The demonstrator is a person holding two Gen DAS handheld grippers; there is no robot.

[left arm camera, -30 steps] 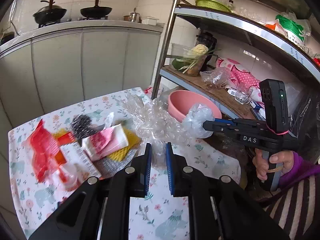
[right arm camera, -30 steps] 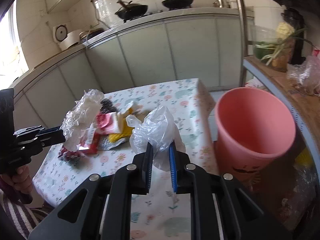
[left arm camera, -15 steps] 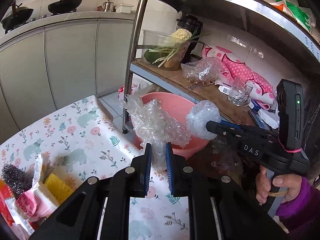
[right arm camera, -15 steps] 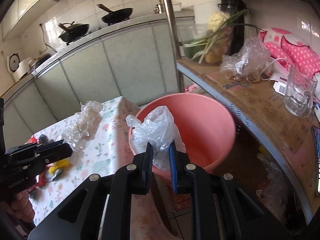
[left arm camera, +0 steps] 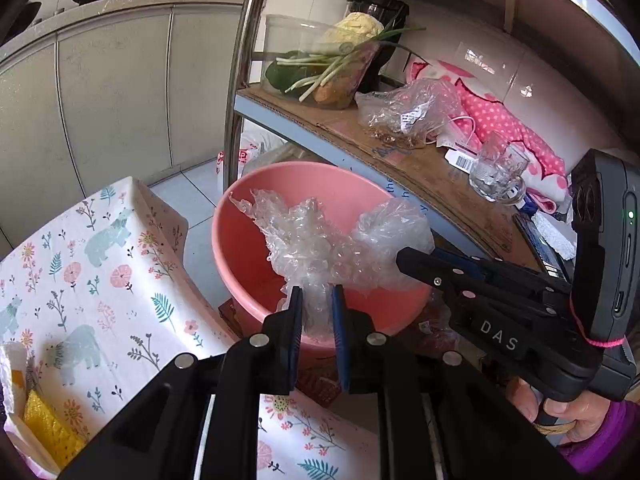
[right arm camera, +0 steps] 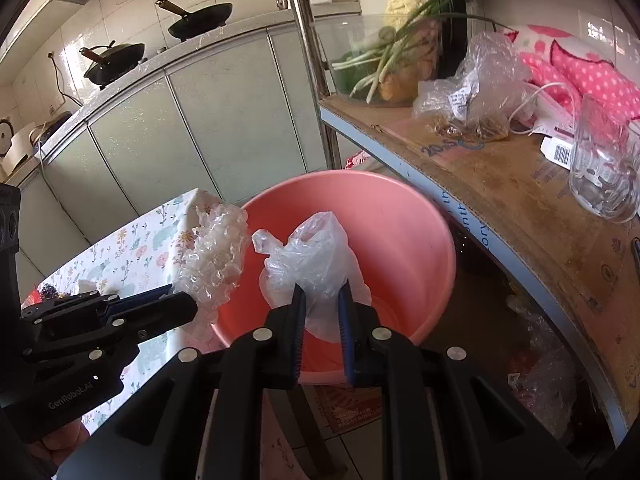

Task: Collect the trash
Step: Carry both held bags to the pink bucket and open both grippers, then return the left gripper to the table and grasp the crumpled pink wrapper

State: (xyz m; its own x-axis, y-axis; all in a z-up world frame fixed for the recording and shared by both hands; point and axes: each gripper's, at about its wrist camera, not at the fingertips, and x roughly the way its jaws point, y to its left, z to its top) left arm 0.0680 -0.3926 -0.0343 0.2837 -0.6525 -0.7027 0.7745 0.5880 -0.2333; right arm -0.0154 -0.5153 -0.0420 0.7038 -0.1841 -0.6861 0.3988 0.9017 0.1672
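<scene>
Trash held over the pink bucket by both grippers.

Left gripper, low in the middle of the left wrist frame, is clamped on a crumpled piece of bubble wrap that hangs over the bucket's mouth. Right gripper, low centre of the right wrist frame, is clamped on a clear plastic bag, also above the bucket's opening and just beside the bubble wrap. At lower left, the floral tablecloth shows a yellow wrapper at its edge. A cluttered shelf fills the right side.
</scene>
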